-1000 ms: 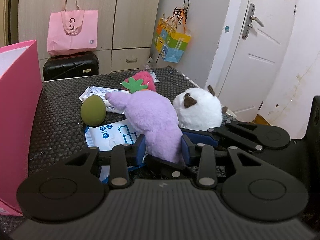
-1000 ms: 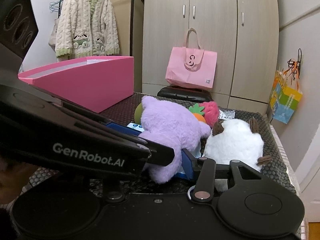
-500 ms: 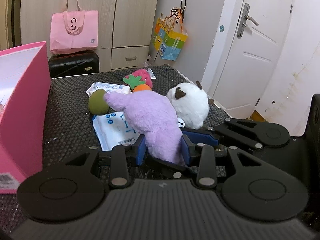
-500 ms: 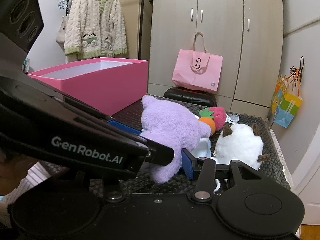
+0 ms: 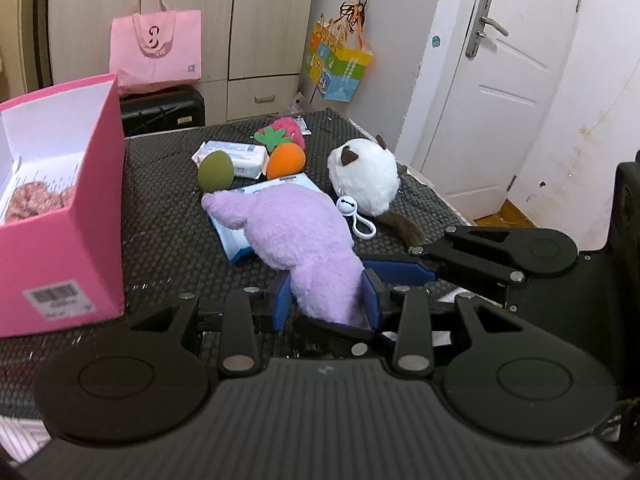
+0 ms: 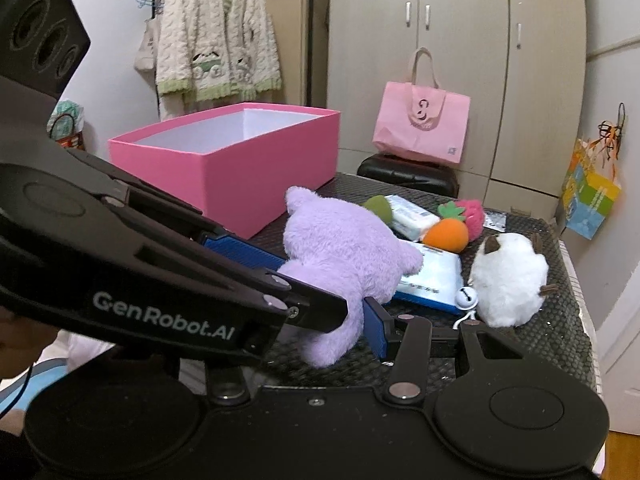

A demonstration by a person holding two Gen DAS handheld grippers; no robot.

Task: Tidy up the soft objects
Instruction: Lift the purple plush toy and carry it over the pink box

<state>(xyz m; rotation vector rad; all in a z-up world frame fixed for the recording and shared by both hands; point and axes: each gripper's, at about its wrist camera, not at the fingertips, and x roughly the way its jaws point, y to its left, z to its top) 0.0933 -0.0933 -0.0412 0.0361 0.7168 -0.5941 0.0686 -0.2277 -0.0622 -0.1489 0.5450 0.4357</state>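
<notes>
A purple plush toy [image 5: 296, 232] is held over the black table mat [image 5: 168, 208], its lower end pinched between the blue pads of my left gripper [image 5: 326, 304], which is shut on it. My right gripper [image 6: 340, 336] grips the same plush [image 6: 344, 252] from the side; one blue pad [image 6: 376, 328] presses its lower end, and the other finger is hidden behind the left gripper. An open pink box [image 5: 80, 208] stands at the left with something brown and fluffy [image 5: 36, 200] inside.
On the mat lie a white plush cat [image 5: 364, 180], a small white keychain [image 5: 346, 206], an orange plush carrot [image 5: 286, 160], a pink strawberry [image 5: 288, 130], a green egg shape [image 5: 215, 172], a wipes pack [image 5: 236, 154] and a blue-white packet [image 5: 236, 240]. A door and wall stand at the right.
Both grippers have risen and pulled back with the purple plush held between them. The pink box's inside has come into the left wrist view. The other toys have stayed put.
</notes>
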